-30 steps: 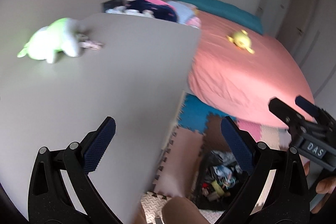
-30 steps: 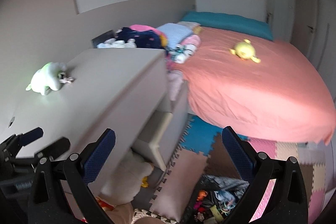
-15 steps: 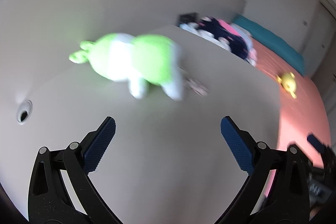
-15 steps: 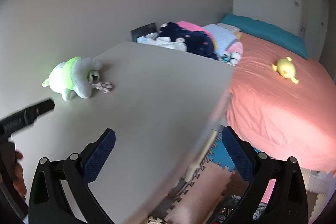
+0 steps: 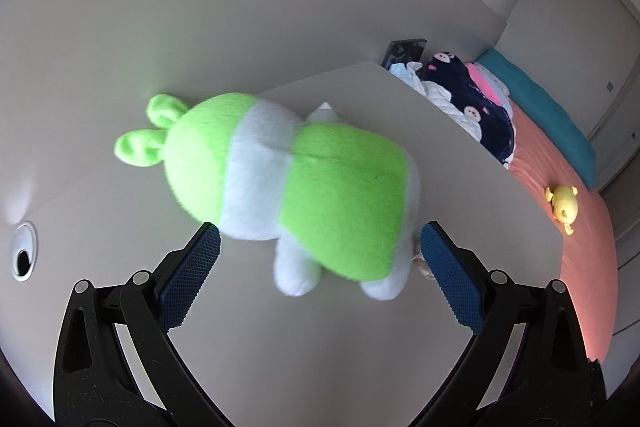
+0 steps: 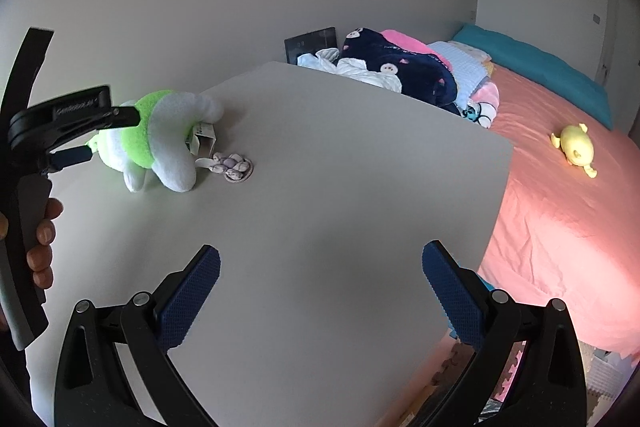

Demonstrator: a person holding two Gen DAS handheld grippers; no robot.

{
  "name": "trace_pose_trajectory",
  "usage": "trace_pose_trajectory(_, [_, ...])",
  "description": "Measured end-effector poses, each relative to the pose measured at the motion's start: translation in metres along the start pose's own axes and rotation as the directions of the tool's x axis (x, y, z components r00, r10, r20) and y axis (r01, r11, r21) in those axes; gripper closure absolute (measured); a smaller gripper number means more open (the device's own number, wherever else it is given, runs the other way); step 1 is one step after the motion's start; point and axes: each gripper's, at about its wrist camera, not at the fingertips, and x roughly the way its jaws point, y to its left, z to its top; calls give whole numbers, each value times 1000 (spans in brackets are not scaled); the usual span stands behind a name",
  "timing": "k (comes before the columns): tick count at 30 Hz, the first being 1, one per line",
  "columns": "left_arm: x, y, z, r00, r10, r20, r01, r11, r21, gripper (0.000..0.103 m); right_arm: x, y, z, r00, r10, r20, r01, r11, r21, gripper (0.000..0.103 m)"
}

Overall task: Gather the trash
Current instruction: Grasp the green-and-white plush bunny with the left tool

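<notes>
A green and white plush toy [image 5: 296, 195] lies on the grey dresser top [image 5: 320, 347]; it also shows in the right wrist view [image 6: 160, 143]. My left gripper [image 5: 318, 279] is open, its blue pads on either side of the plush's rear, apart from it. In the right wrist view the left gripper [image 6: 100, 135] reaches the plush from the left. A small crumpled purple-white wrapper [image 6: 234, 167] lies just right of the plush. My right gripper [image 6: 320, 299] is open and empty above the bare dresser top [image 6: 340, 207].
A cable hole [image 5: 24, 257] sits at the dresser's left. Piled clothes [image 6: 400, 71] lie behind the dresser. A pink bed [image 6: 560, 207] with a yellow plush [image 6: 576, 147] is on the right. Foam floor mats [image 6: 520, 383] lie below.
My left gripper has moved forward to the green plush, which now sits between its open pads. My right gripper has moved left and over the dresser top.
</notes>
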Motion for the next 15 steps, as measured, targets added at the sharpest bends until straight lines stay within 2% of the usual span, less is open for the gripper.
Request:
trace_pose_trajectory(4, [12,-13,1,999,51,13,-52,997,64,6,6,2,2,1000,1,-4,-1,1000,-3,2])
trace_pose_trajectory(6, [22,-16,1,997,77,5,-78,993,88,25,7,2,3,1000,2,-4,-2,1000,-2,2])
trace_pose_trajectory(8, [31,-15,2,997,70,-19,-68,994,82,32,10,3,5,1000,2,-2,-2,1000,0,2])
trace_pose_trajectory(12, [36,-11,2,998,68,-10,-67,995,76,57,14,6,7,1000,2,-3,-2,1000,-3,2])
trace_pose_trajectory(15, [31,-3,-1,999,41,4,-42,997,71,69,17,10,9,1000,5,-2,-5,1000,-6,2])
